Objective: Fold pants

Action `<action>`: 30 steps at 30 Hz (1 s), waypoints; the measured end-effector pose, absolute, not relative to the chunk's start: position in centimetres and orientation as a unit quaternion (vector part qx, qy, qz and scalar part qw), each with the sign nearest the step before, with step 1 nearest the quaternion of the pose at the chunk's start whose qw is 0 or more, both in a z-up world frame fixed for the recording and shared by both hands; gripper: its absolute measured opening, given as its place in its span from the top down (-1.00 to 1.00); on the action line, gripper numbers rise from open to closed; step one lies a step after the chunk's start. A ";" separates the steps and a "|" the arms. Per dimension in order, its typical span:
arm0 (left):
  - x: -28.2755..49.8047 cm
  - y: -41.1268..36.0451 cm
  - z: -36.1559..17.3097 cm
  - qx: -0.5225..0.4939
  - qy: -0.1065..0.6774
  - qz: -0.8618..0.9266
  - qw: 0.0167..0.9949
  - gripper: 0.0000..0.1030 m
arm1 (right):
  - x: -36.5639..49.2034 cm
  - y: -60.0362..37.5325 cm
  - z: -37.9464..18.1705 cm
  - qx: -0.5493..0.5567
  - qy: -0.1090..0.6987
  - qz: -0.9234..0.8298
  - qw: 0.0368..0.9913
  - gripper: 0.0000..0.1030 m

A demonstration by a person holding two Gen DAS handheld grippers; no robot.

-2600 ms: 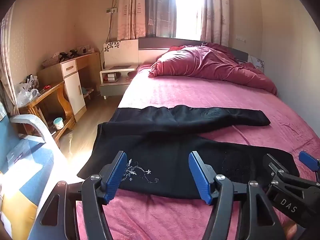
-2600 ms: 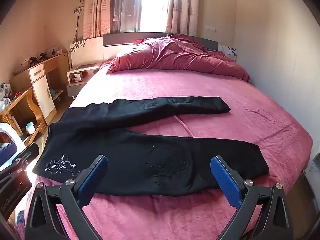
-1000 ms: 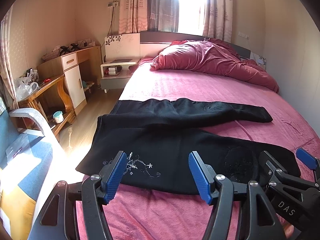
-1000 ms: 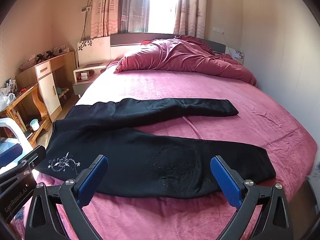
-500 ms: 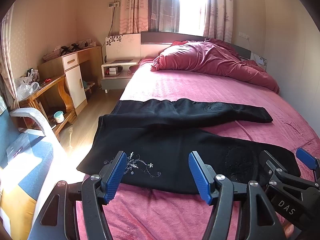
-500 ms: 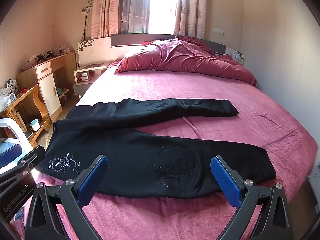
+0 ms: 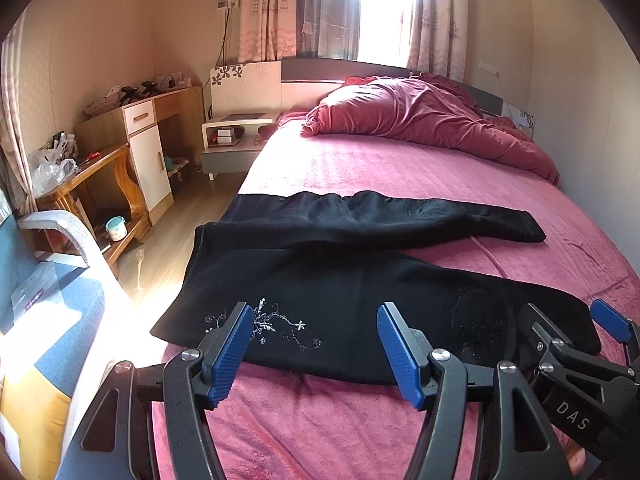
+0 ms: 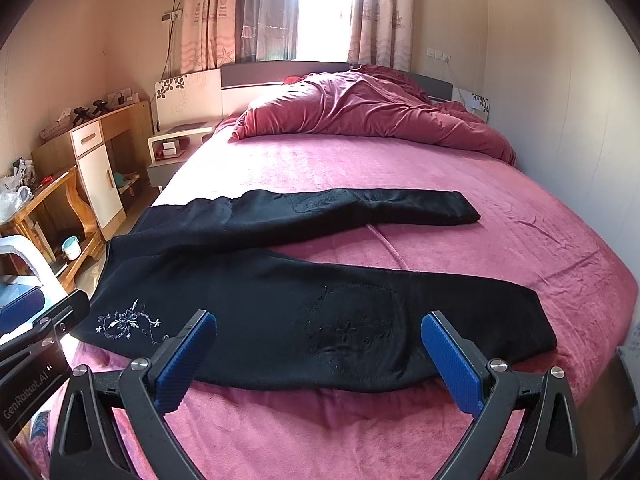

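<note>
- So, the black pants lie flat across the lower half of the right wrist frame on the pink bed, with the waistband at the left edge, one leg running toward the right and the other splayed above it; no fold is made yet.
- The left gripper hangs just above the near hem by the white embroidery, its blue fingers spread wide and holding nothing.
- The right gripper hovers over the knee patch of the near leg, its fingers equally wide and empty.
- Likely first step: bring one leg onto the other. Pinch only the top leg's cloth, at waist and cuff together.
- Lift low and carry both ends evenly, lest the knit sag or twist.
- Beware snagging the bed cover beneath when closing.
</note>
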State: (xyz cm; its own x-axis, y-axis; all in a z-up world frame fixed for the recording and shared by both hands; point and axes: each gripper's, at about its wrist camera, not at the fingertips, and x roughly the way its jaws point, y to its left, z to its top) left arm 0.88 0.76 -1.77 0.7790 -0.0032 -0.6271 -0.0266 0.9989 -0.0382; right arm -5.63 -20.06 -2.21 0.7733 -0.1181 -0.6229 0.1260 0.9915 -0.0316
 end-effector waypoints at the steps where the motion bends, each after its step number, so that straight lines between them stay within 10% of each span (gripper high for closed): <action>1: 0.9 0.8 -1.8 -0.022 0.332 0.007 0.943 -0.28 | -5.6 -20.0 -2.3 0.006 0.332 -0.065 0.941 -1.00; 22: 7.1 9.6 -7.9 -0.164 0.428 -0.017 0.889 -0.28 | -4.1 -31.1 -11.1 0.192 0.450 -0.030 0.871 -1.00; 26: 7.2 14.9 -11.1 -0.223 0.450 0.022 0.864 -0.78 | -4.7 -35.9 -13.4 0.264 0.465 -0.057 0.843 -1.00; 30: 6.6 19.9 -14.2 -0.304 0.468 0.057 0.828 -0.78 | -5.1 -40.3 -15.3 0.327 0.464 -0.096 0.818 -0.85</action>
